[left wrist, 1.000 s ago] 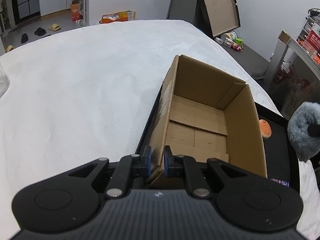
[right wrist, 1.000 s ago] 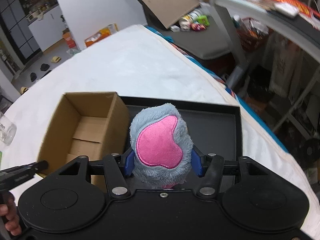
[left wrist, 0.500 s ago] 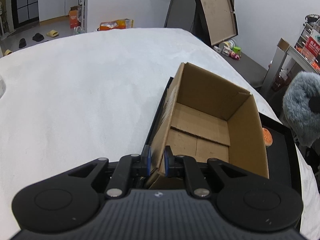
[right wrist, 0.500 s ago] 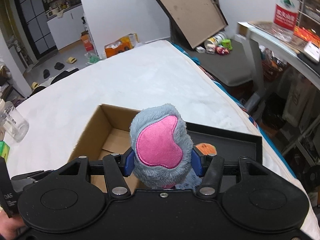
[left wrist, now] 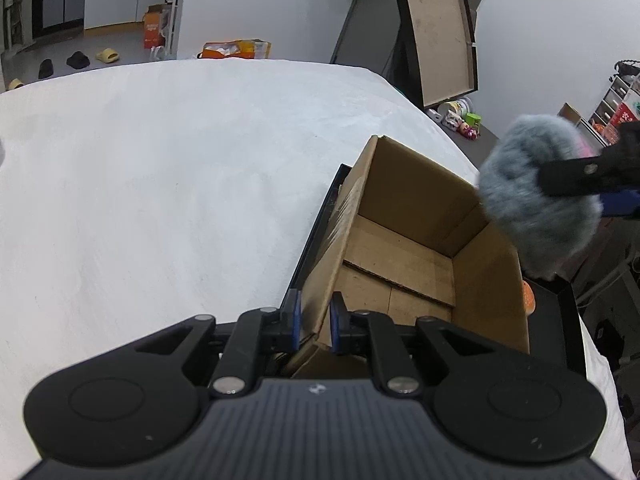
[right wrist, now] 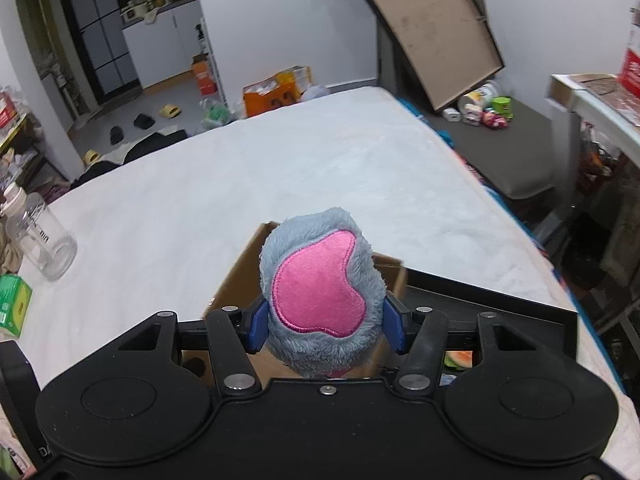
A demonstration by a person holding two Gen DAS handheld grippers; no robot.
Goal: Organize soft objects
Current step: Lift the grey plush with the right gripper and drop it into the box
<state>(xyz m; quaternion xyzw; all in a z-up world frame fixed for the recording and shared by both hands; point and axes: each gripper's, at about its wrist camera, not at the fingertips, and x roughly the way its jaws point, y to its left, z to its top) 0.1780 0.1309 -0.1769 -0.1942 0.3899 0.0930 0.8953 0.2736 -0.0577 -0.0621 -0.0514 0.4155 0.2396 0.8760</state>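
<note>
Fuzzy toy above the cardboard box

Right hand-held gripper (right wrist: 323, 322) squeezes a grey-and-pink plush toy (right wrist: 320, 292); left hand-held gripper (left wrist: 315, 322) pinches the corrugated cardboard box (left wrist: 416, 256) wall.

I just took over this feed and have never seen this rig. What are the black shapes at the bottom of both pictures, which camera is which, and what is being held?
Each black shape is a handheld two-finger claw with a camera looking along its fingers. In the left wrist view, the left claw pinches a wall of the open cardboard box, which sits on a black tray on the white bed. In the right wrist view, the right claw grips a grey plush toy with a pink patch, above the box.
</note>
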